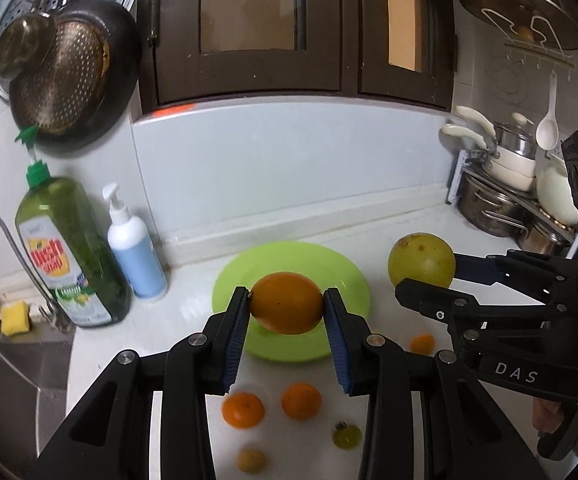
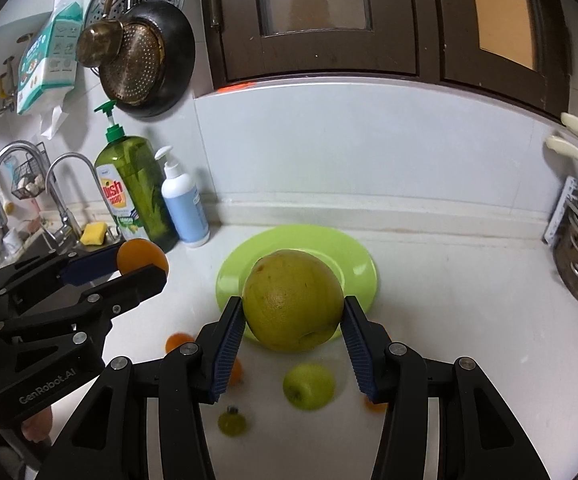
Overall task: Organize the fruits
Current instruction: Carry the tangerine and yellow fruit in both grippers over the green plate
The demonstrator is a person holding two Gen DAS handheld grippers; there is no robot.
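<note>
My left gripper [image 1: 285, 309] is shut on an orange [image 1: 287, 303] and holds it above the near part of the green plate [image 1: 345, 272]. My right gripper [image 2: 294, 309] is shut on a large yellow-green pomelo [image 2: 293, 300] above the plate's near edge [image 2: 349, 248]. In the left wrist view the pomelo [image 1: 421, 261] and right gripper sit to the right of the plate. In the right wrist view the orange [image 2: 141, 257] shows at left. Loose tangerines [image 1: 301, 400], a green apple [image 2: 308, 386] and small yellow-green fruits [image 1: 346, 436] lie on the white counter in front.
A green dish-soap bottle [image 1: 73, 248] and a white-blue pump bottle [image 1: 135, 248] stand left of the plate, next to the sink and tap [image 2: 65, 196]. Pots on a rack [image 1: 505, 200] stand at the right. Pans [image 1: 73, 76] hang on the wall.
</note>
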